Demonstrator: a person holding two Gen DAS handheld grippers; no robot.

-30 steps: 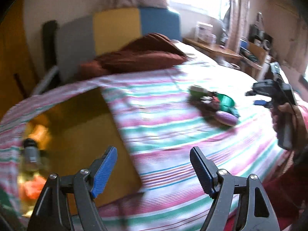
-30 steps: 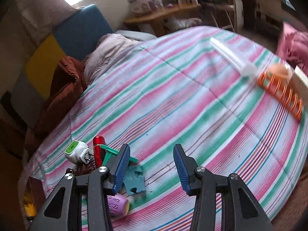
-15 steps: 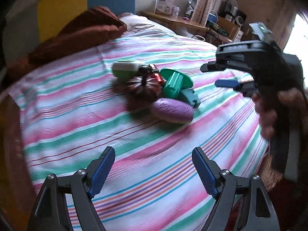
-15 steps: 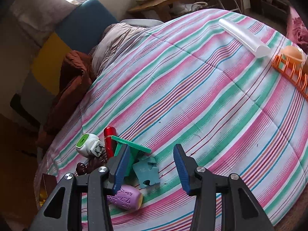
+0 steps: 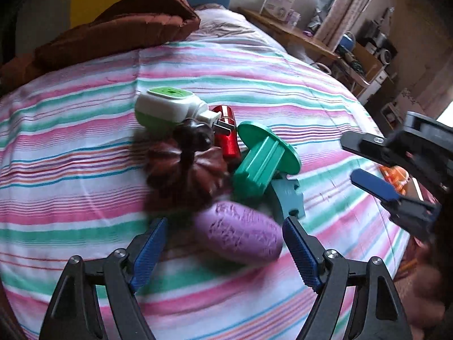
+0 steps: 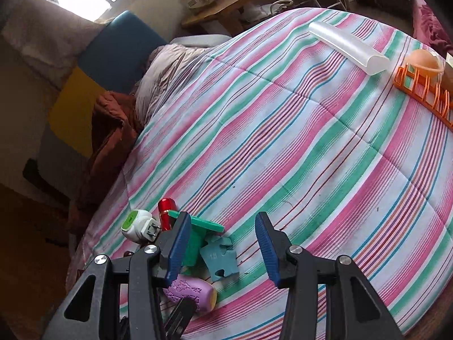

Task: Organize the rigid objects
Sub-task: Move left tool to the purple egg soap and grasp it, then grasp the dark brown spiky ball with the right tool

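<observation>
Left tongs [image 5: 223,243]: spread wide, nothing pinched. Blue pads flank the near end of the purple oval piece [image 5: 240,235], which lies flat on the bed between and just beyond them; contact not visible.

Right tongs [image 6: 219,243]: parted about halfway, empty. They hang over the same cluster, left pad in front of the green spool. In the left wrist view these tongs show at the right edge [image 5: 376,184], with a blurred hand [image 5: 430,291] below them.

Cluster of rigid things, on the striped bedspread [image 6: 311,155] near the bed's side edge:
- purple oval piece, embossed surface, nearest the left tongs
- teal puzzle piece [image 6: 219,257], flat, numbered, just beside the purple piece
- green spool [image 5: 263,161] with a round flange, tipped on its side, touching the puzzle piece
- dark brown carved ornament [image 5: 184,170], ribbed like a pumpkin, against the spool
- red cylinder [image 5: 226,133], lying behind the ornament
- white and green plug adapter [image 5: 167,107], prongs toward the red cylinder, farthest of the group

Well apart, toward the bed's opposite side: a translucent white tube [image 6: 348,48] lying flat, and just beside it an orange wire rack [image 6: 424,96] with a pale orange rounded thing [image 6: 424,59] resting in it.

At the head end: a brown quilt [image 5: 119,34], bunched, against a yellow and blue headboard [image 6: 93,85].
</observation>
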